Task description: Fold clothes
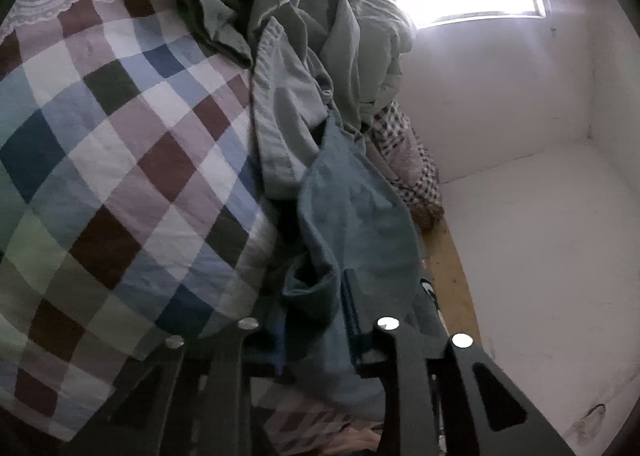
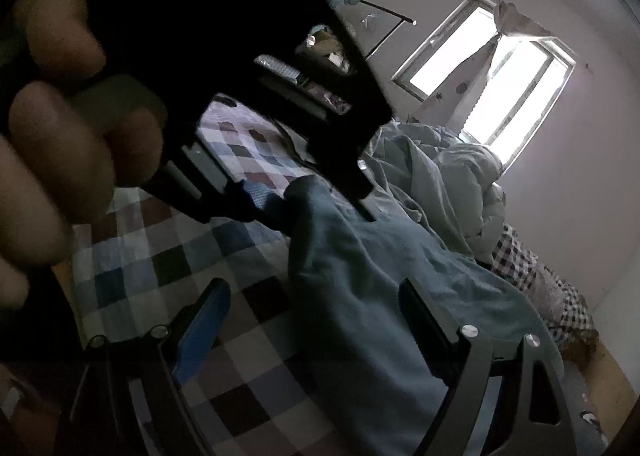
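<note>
Teal cloth (image 2: pixel 360 288) on checked bedspread (image 2: pixel 248 340), near rumpled green duvet (image 2: pixel 432 176) | my left gripper (image 1: pixel 316 320) pinches its bunched edge | my right gripper (image 2: pixel 316 320) gapes wide over it, empty | advice: grab matching corner, pull taut before folding.

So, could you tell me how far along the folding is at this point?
Nothing looks folded yet. In hand: the left gripper is shut on an edge of the blue-grey garment, which lies rumpled on the checkered bedspread; the right gripper is open over it. Left: every fold, and the green heap behind.
</note>
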{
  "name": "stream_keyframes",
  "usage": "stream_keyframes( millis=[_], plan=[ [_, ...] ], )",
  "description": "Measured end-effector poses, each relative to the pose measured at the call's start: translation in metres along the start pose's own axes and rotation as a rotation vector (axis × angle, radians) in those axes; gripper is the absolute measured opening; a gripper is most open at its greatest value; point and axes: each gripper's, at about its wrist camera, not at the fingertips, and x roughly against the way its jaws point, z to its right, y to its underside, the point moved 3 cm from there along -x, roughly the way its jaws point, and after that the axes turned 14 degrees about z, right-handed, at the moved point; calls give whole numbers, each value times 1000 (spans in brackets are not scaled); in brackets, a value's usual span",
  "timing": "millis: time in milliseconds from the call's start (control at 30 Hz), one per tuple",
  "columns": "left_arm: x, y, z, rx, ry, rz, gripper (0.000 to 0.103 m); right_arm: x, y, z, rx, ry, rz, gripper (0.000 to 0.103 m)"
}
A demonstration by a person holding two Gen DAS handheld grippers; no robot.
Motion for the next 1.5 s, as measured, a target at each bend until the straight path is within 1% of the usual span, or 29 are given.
stream_keyframes(
  millis=[67,233,500,800,833,900,933,967,1000,1067,1133,1200,1267,1333,1500],
  plan=[
    [1,0,1,-6,3,3,13,-1,1,2,-7,1,-4,89],
    [3,0,4,-18,9,5,8,1,1,-1,13,3,-4,89],
    [6,-4,5,-3,23,8,8,-1,4,-6,40,11,-9,89],
    [8,-4,0,-7,-13,-8,8,-3,2,-1,83,92,-13,87],
    [9,-4,0,-8,-17,-10,8,-4,2,1,81,98,-17,85],
    [10,-4,-1,0,-15,-9,8,-7,3,6,69,107,-31,62],
    [11,-4,-2,7,-11,-7,8,-8,3,7,64,106,-44,43],
    [11,-5,-2,19,-4,-9,9,-9,4,9,58,104,-54,34],
    [12,-5,-3,30,-3,-7,12,-8,4,9,51,98,-55,31],
    [14,-6,-5,48,-4,1,23,-7,3,9,37,84,-56,18],
    [18,-8,-10,86,3,22,48,-6,0,11,16,66,-61,16],
    [20,-9,-12,113,13,31,60,-6,-1,17,-29,43,-65,14],
    [20,-8,-13,136,27,27,63,-7,-3,24,-67,36,-67,9],
    [17,-4,-10,125,26,13,63,-6,-5,30,-96,34,-67,6],
    [5,6,2,92,41,-22,63,-6,-9,33,-115,36,-58,5]
  ],
)
